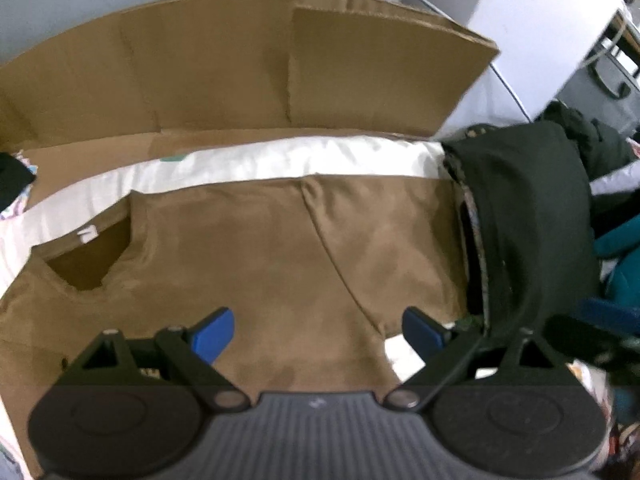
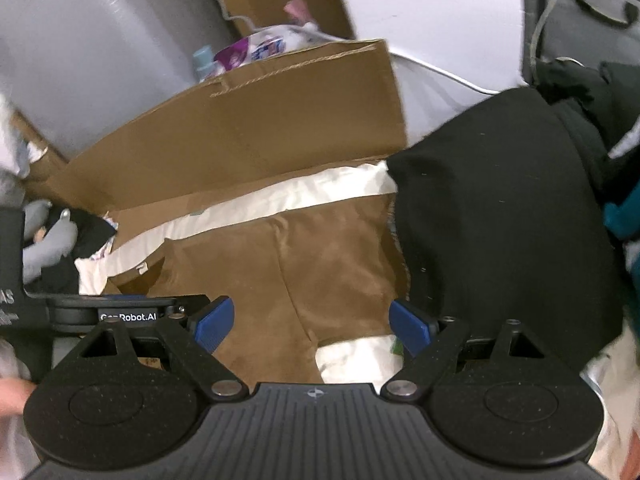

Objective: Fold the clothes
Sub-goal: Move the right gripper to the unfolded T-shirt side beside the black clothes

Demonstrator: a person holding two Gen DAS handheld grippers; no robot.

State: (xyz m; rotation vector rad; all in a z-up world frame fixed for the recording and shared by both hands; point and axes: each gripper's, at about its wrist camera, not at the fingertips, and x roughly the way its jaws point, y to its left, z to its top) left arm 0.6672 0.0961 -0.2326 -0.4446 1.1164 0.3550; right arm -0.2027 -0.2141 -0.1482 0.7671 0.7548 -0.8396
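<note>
We see one brown shirt (image 1: 256, 248) lying flat beneath our left gripper (image 1: 318, 334) and right gripper (image 2: 310, 326), both spread apart and empty; one black garment (image 1: 524, 216) lies at three o'clock, one cardboard box (image 1: 240, 68) at twelve.

Left gripper (image 1: 318, 338) and right gripper (image 2: 311, 326), jaws wide apart.

White lettering "GenRobot.AI" on the black body of the left gripper (image 2: 128, 316), partly hidden.

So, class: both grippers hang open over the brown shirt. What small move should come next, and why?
Probably lower the left gripper and right gripper onto the near edge of the brown shirt and close. Both are open and hold nothing, and the shirt lies spread over the white cloth, unfolded.
</note>
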